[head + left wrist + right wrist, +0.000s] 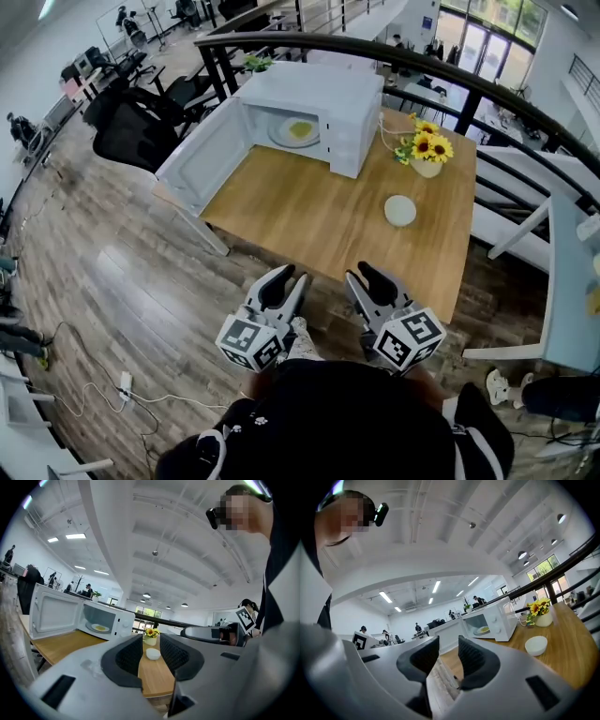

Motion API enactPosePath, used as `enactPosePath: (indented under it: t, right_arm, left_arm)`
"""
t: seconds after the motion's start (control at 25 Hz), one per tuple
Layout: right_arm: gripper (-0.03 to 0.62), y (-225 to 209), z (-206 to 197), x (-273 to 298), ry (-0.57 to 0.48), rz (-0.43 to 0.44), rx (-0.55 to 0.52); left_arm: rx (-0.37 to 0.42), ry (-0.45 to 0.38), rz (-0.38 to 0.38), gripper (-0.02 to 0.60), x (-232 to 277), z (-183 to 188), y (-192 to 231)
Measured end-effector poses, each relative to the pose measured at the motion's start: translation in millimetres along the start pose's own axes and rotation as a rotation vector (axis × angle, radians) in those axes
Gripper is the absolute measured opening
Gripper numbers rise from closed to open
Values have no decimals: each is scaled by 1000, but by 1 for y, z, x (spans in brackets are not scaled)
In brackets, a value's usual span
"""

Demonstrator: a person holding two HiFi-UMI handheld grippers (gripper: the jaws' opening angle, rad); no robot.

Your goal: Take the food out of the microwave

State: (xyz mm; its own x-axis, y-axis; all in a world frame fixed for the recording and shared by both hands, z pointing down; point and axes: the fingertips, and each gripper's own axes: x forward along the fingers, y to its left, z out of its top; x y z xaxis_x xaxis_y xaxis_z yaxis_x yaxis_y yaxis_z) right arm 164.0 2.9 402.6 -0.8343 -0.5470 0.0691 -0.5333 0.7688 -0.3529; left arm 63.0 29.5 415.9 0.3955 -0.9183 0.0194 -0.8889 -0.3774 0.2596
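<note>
Holding left hand-held gripper (287,277) and right hand-held gripper (366,274) parted, empty. Expecting a stiff, slippery, fragile plate (296,131) in microwave (342,103): pinch near rim, keep level.

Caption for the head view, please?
Left hand-held gripper and right hand-held gripper, open, face the table; food sits in the open microwave.

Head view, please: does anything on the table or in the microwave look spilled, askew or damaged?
Nothing stands out. The microwave has its door open, the plate of food lies flat inside, and the white bowl and flower pot stand upright on the table.
</note>
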Motion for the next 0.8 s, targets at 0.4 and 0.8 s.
enactPosePath:
  t: [0.4, 0.8]
  right_arm:
    - [129, -40, 34, 113, -61, -163, 28]
    - [129, -56, 39, 211, -45, -215, 63]
  left_arm:
    - [18, 14, -182, 94, 95, 49, 111]
    - [2, 57, -177, 94, 130, 67, 218]
